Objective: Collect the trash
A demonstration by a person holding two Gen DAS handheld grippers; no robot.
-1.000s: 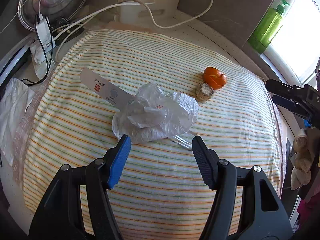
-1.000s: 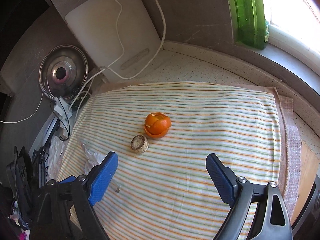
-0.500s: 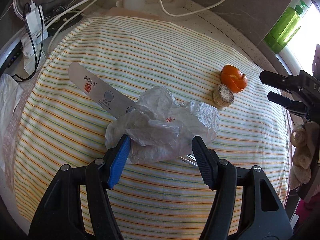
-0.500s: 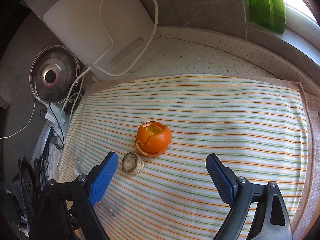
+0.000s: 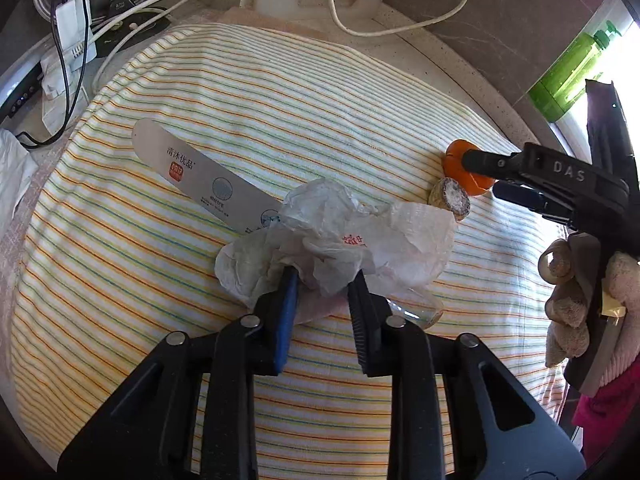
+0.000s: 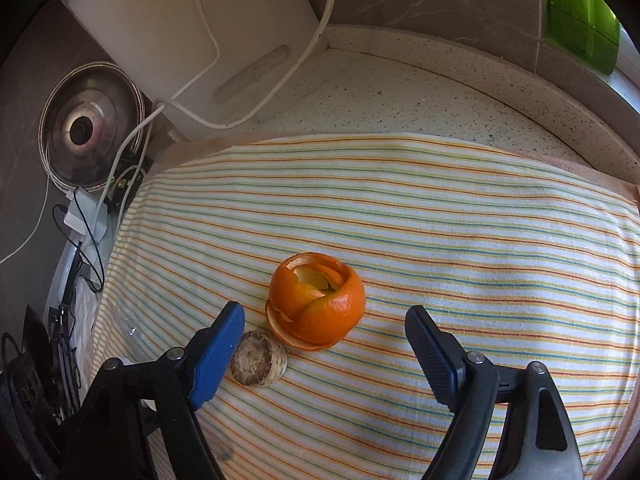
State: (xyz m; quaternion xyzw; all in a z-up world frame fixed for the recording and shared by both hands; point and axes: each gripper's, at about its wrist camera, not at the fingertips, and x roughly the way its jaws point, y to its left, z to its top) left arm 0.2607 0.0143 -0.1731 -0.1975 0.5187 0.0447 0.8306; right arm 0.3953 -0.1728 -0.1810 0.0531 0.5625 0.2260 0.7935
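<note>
A crumpled clear plastic bag (image 5: 340, 240) lies mid-cloth on the striped towel (image 5: 280, 92). My left gripper (image 5: 322, 280) is shut on the plastic bag's near edge. A long grey wrapper (image 5: 200, 176) pokes out from under the bag to the left. An orange peel (image 6: 316, 300) and a small brown corn-cob piece (image 6: 258, 358) lie on the towel (image 6: 440, 232). My right gripper (image 6: 324, 332) is open, its jaws on either side of the peel, just short of it. It also shows in the left wrist view (image 5: 480, 176) by the peel (image 5: 460, 160).
A white cutting board (image 6: 180, 40), pot lid (image 6: 88, 128), white cables (image 5: 120, 12) and a charger (image 5: 72, 28) crowd the back left. A green bottle (image 5: 572, 72) stands by the window. A clear plastic piece (image 5: 416, 308) lies under the bag's right edge.
My left gripper moved forward and closed on the plastic bag. My right gripper moved in toward the orange peel, still open.
</note>
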